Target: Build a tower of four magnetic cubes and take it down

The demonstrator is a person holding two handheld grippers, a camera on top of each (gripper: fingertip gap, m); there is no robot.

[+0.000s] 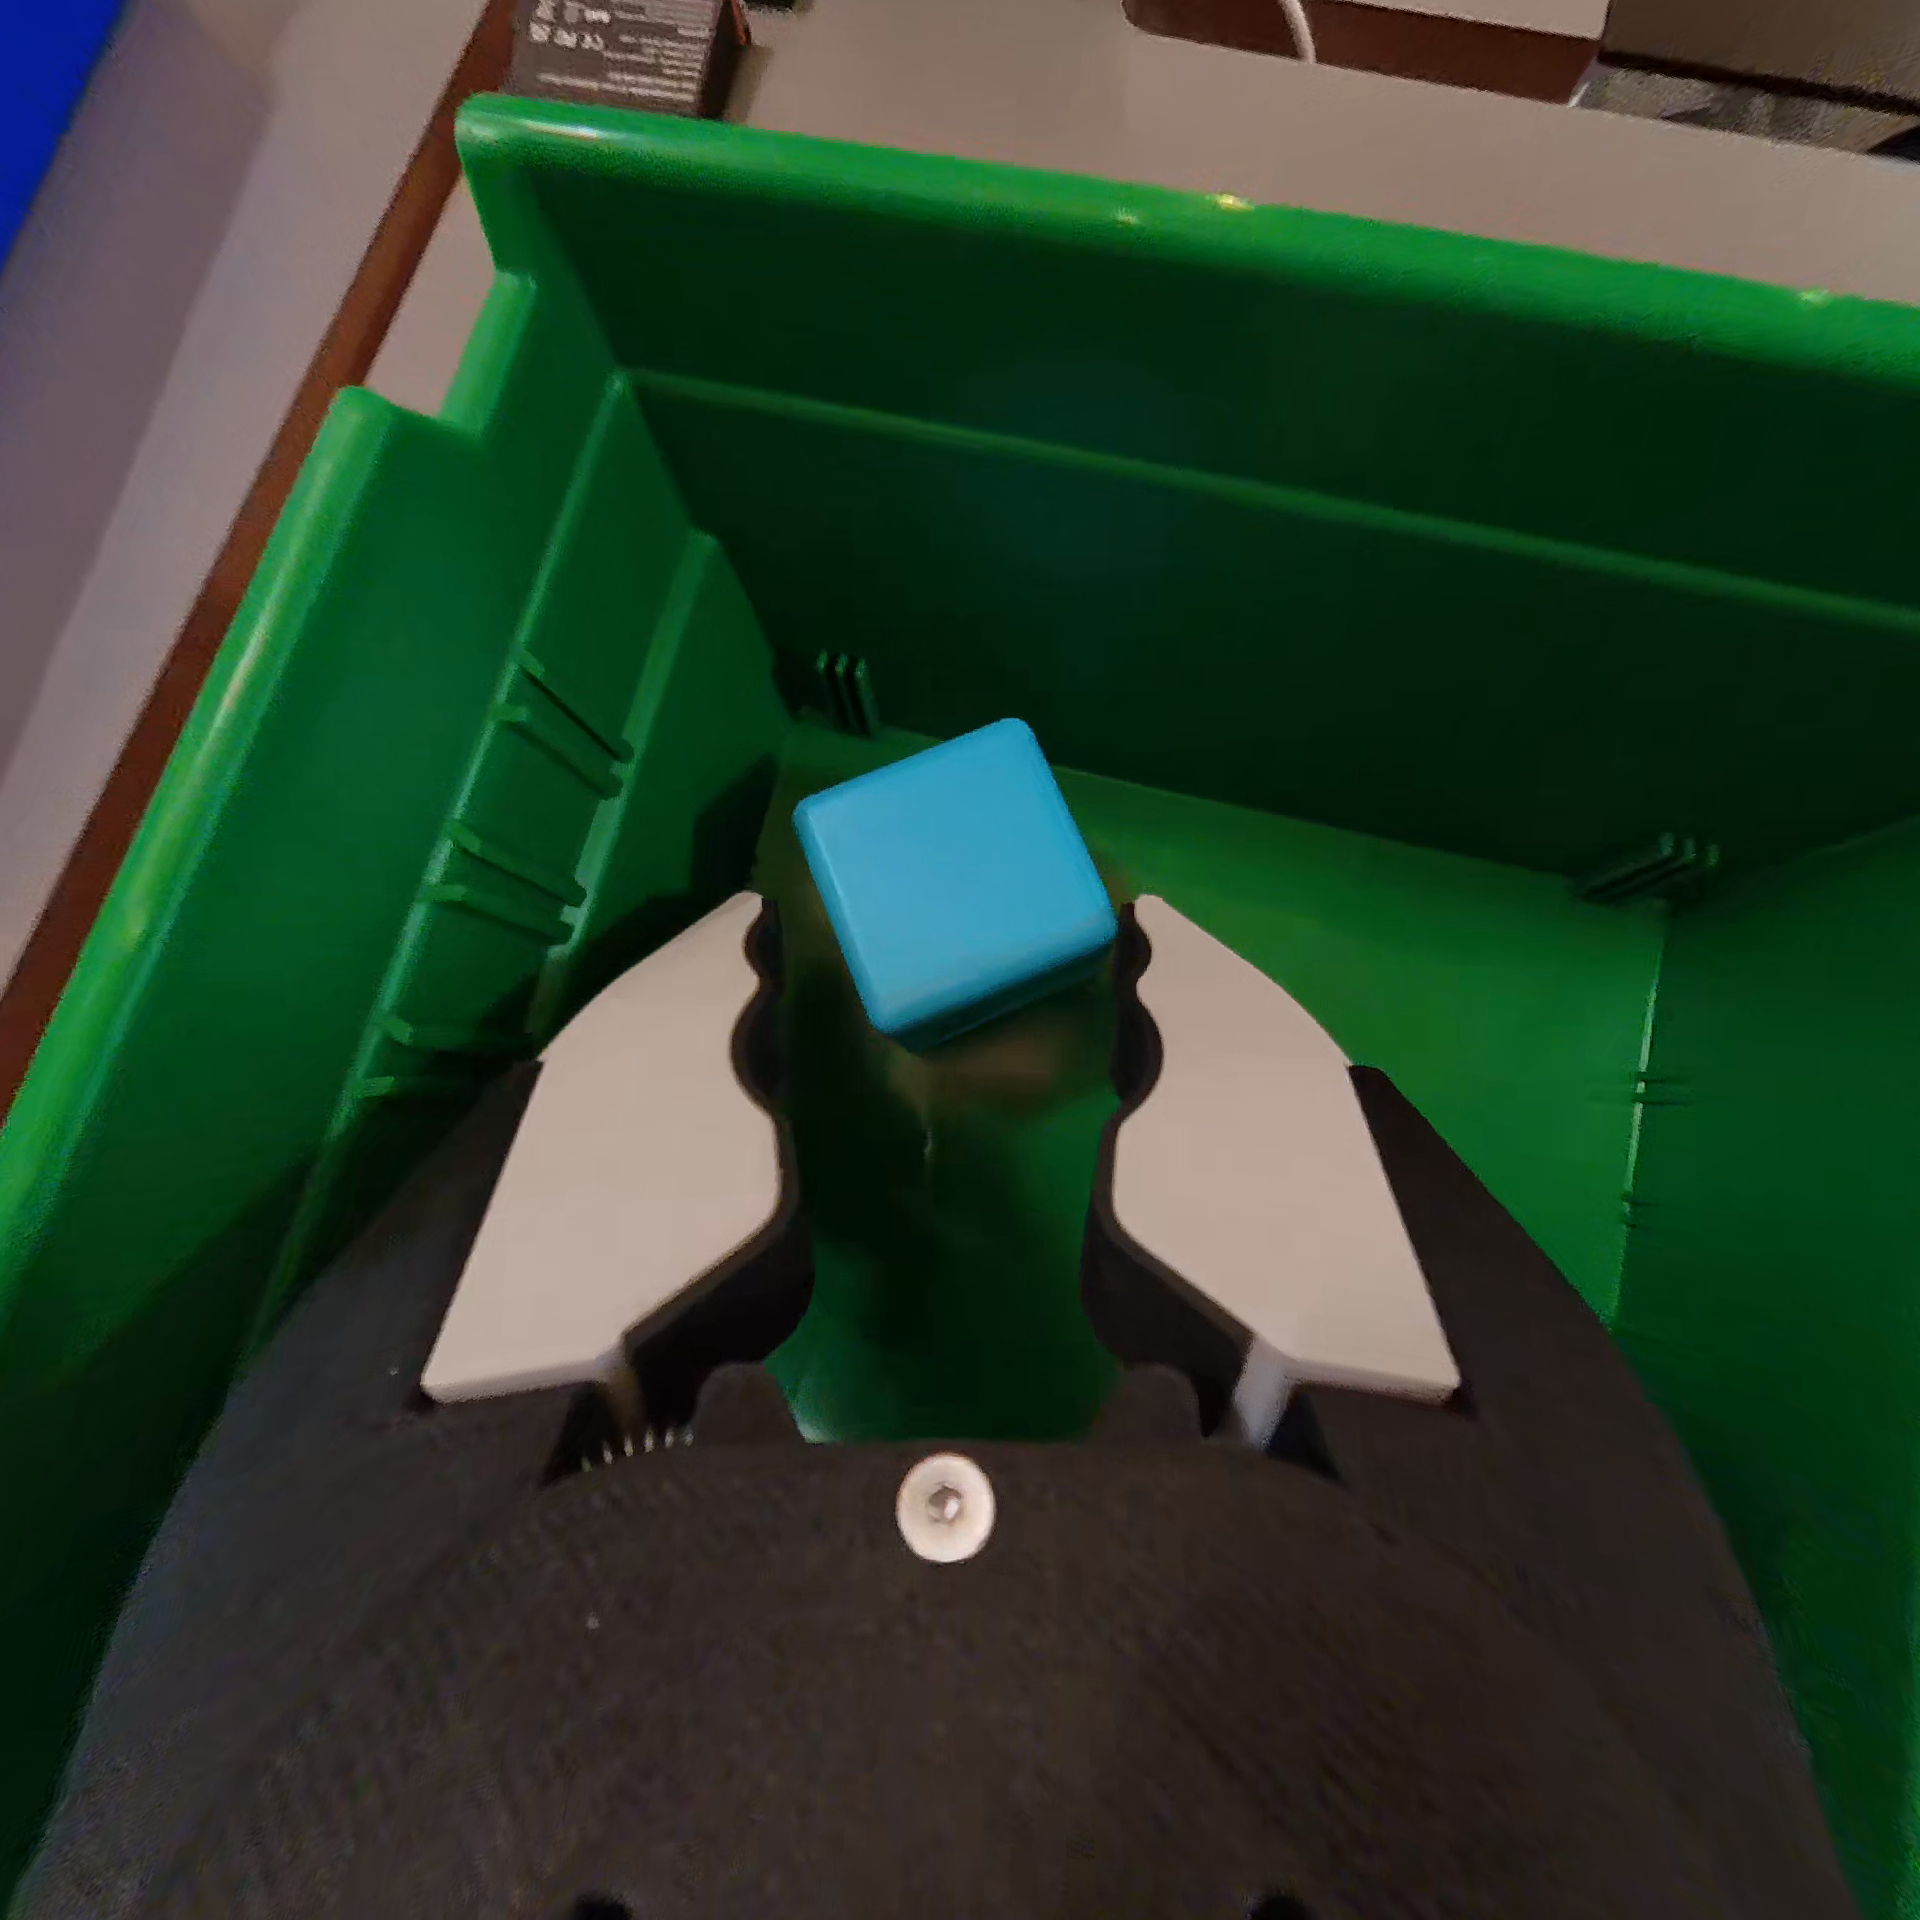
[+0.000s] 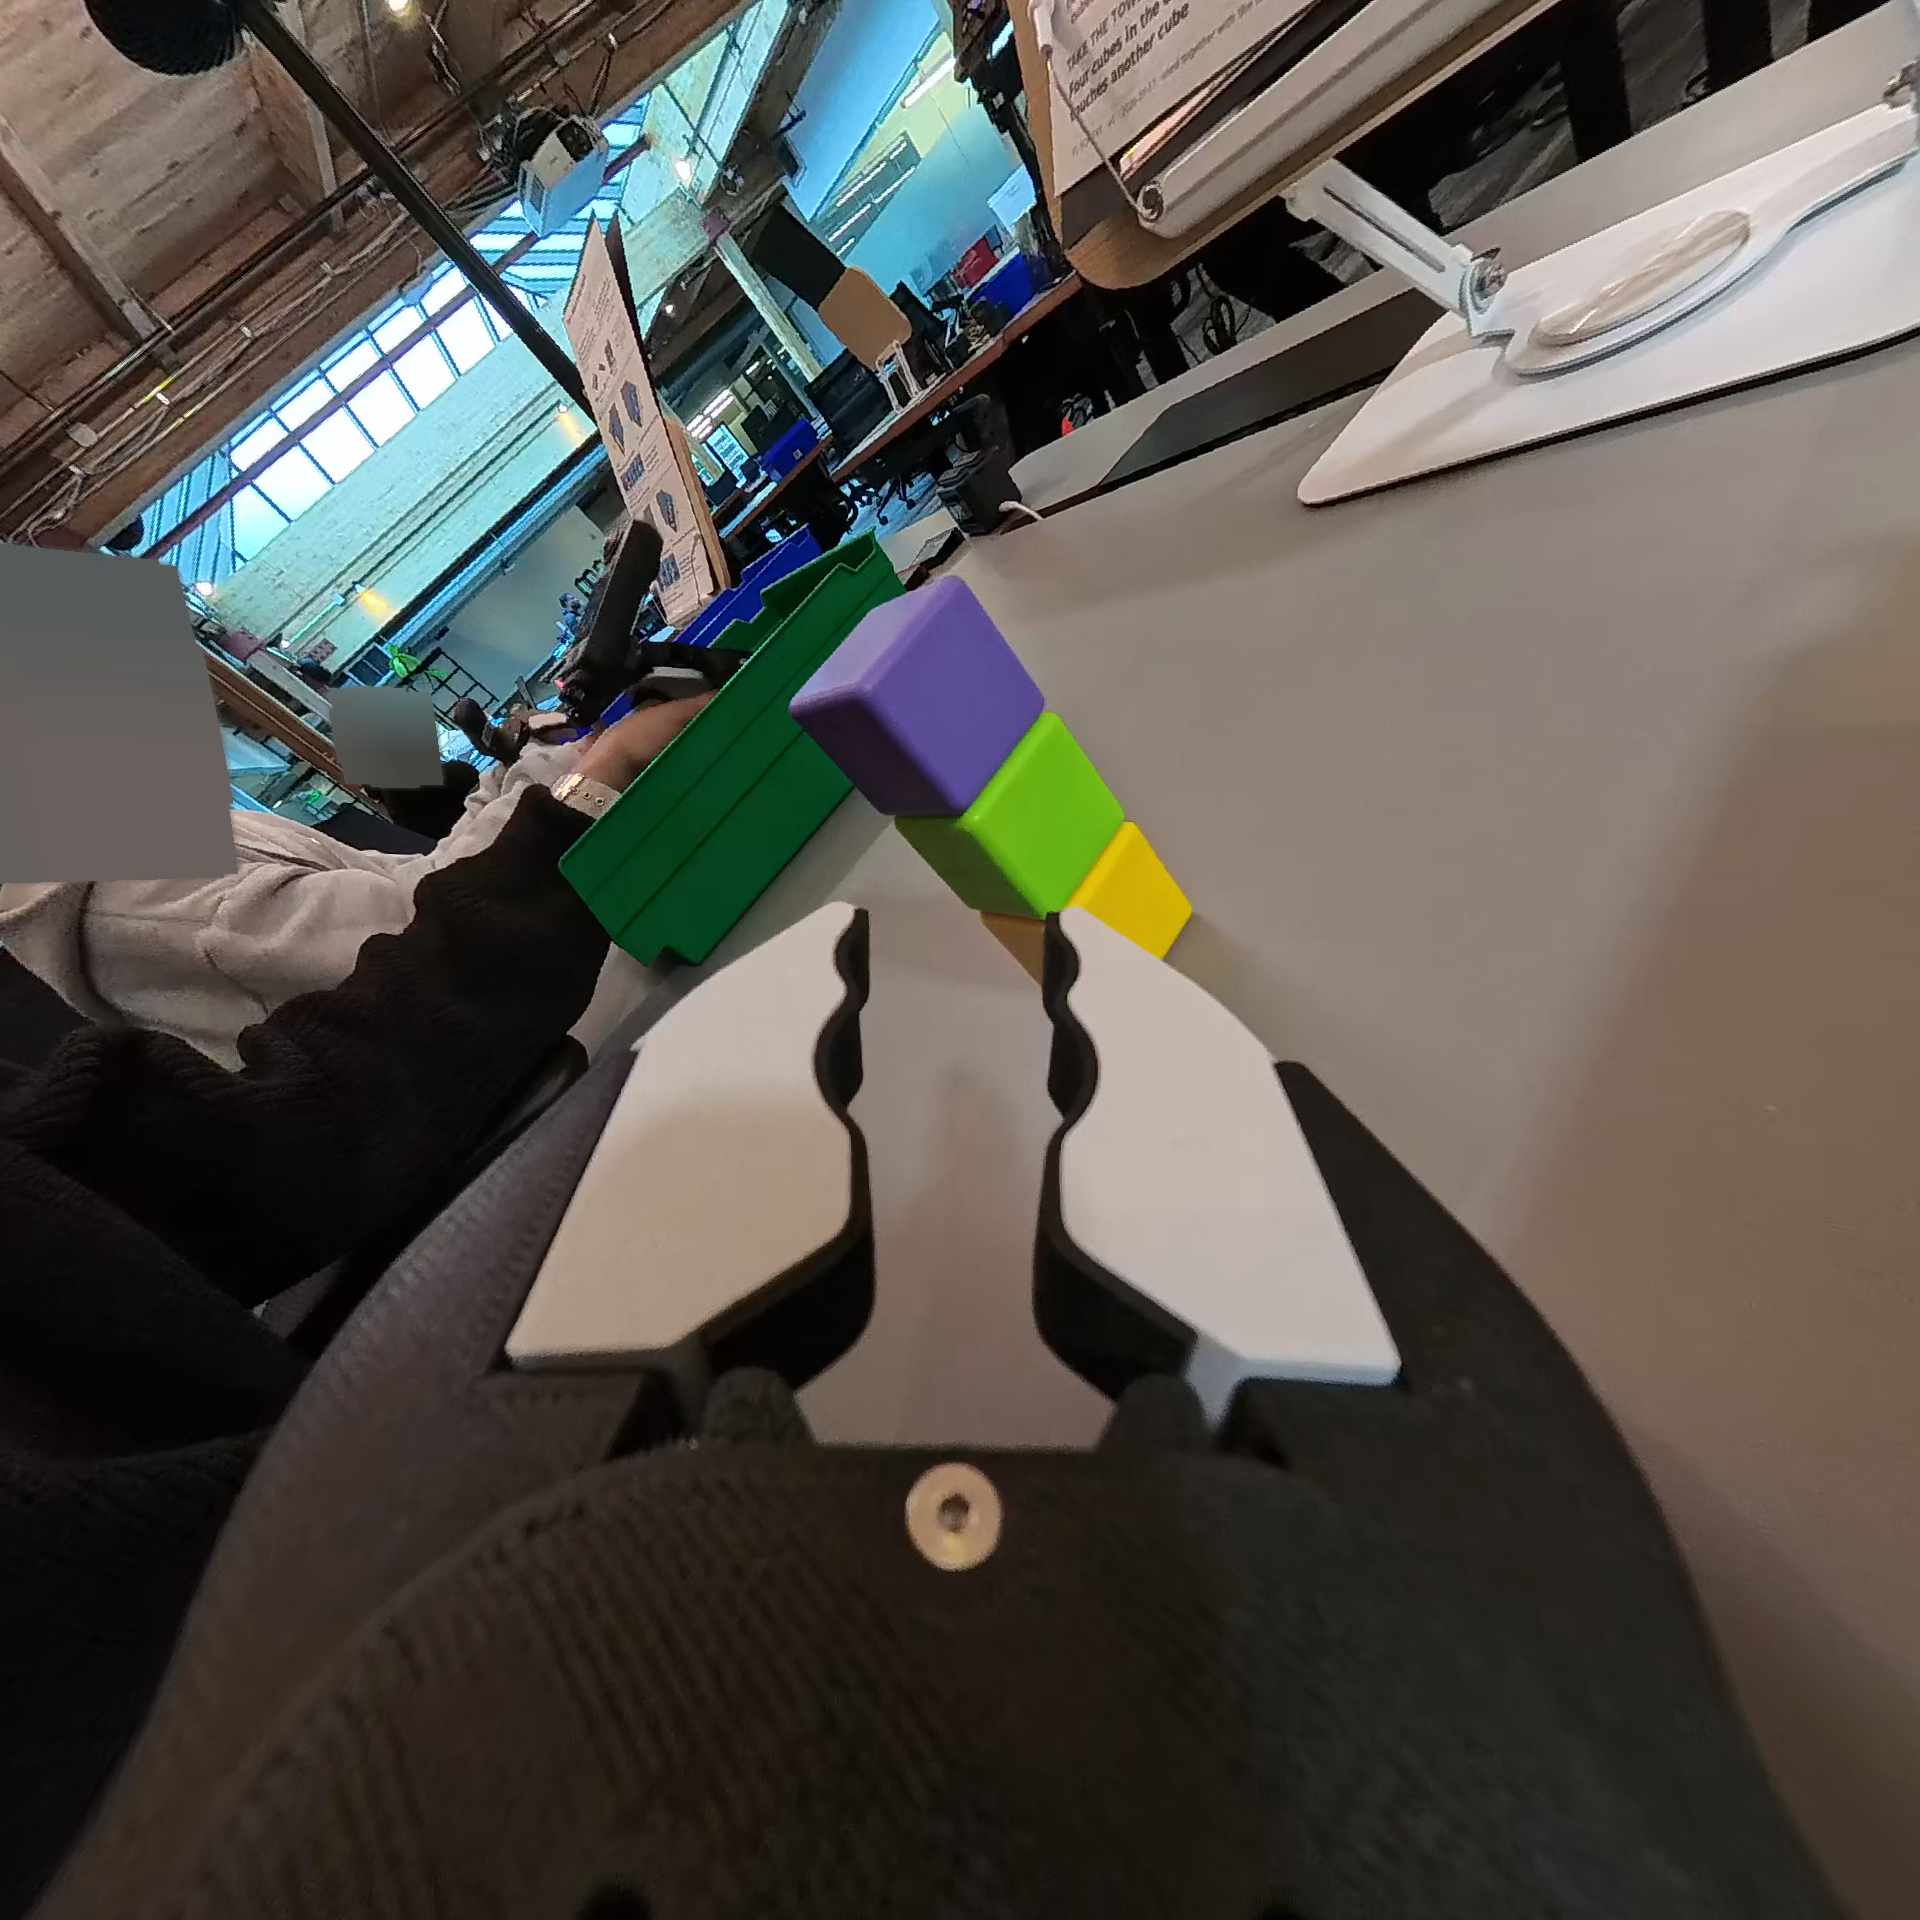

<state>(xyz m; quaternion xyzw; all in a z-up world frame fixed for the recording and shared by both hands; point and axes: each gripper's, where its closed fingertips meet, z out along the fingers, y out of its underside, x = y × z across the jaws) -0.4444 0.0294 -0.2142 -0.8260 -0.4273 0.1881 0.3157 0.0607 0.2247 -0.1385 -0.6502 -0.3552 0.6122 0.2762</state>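
Left wrist view: inside the green bin point(image 1: 1247, 540), a blue cube point(image 1: 951, 883), corner turned toward the camera, is seen between the spread, released fingers point(image 1: 665, 1143) of the left gripper point(image 1: 940, 914), while the right gripper point(image 2: 951, 930) is held parted and empty over the grey surface point(image 2: 1455, 935) near stacked cubes point(image 2: 997, 769).

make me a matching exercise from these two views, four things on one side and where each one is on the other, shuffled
Things:
1. blue cube
2. purple cube
3. lime cube
4. yellow cube

Places:
A. top of the stack on the table
B. inside the green bin, just past the left gripper's open fingertips
C. on the table, lowest in the stack that shows
D. in the stack, right under the purple one

Pairs: 1-B, 2-A, 3-D, 4-C
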